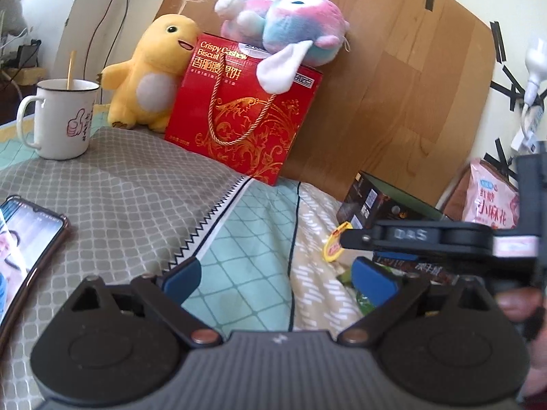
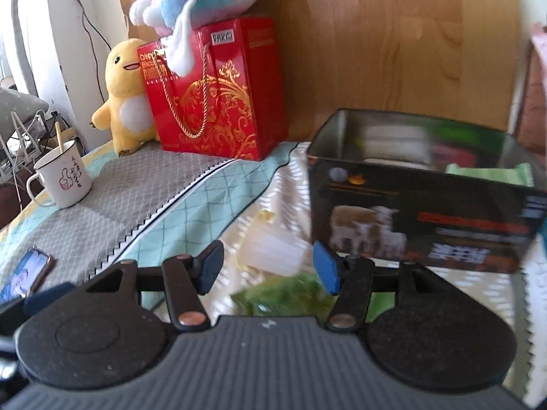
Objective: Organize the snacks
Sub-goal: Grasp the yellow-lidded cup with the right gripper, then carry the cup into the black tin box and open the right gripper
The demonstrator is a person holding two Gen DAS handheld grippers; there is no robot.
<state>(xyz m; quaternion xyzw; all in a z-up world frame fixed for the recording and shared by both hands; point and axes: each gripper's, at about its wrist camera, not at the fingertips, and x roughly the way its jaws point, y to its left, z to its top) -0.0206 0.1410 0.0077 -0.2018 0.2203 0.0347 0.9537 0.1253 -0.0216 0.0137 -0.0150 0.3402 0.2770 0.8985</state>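
Observation:
An open black box [image 2: 420,212] with a lamb picture stands on the bed at right; packets lie inside it. It also shows in the left wrist view [image 1: 376,201]. In front of it lie a pale clear snack packet [image 2: 273,249], a green packet [image 2: 290,297] and a yellow packet [image 1: 333,246]. My right gripper [image 2: 270,270] is open and empty, just above the pale and green packets. My left gripper [image 1: 280,276] is open and empty over the bedspread, left of the snacks. The right gripper's body crosses the left wrist view [image 1: 427,239].
A red Crispy Cashew Biscuit box [image 1: 239,112] stands against the wooden headboard [image 1: 393,85] with a pastel plush [image 1: 290,24] on top and a yellow plush [image 1: 150,75] beside it. A white mug [image 1: 63,119] and a phone [image 1: 24,239] lie left. A pink snack bag [image 1: 492,198] leans at far right.

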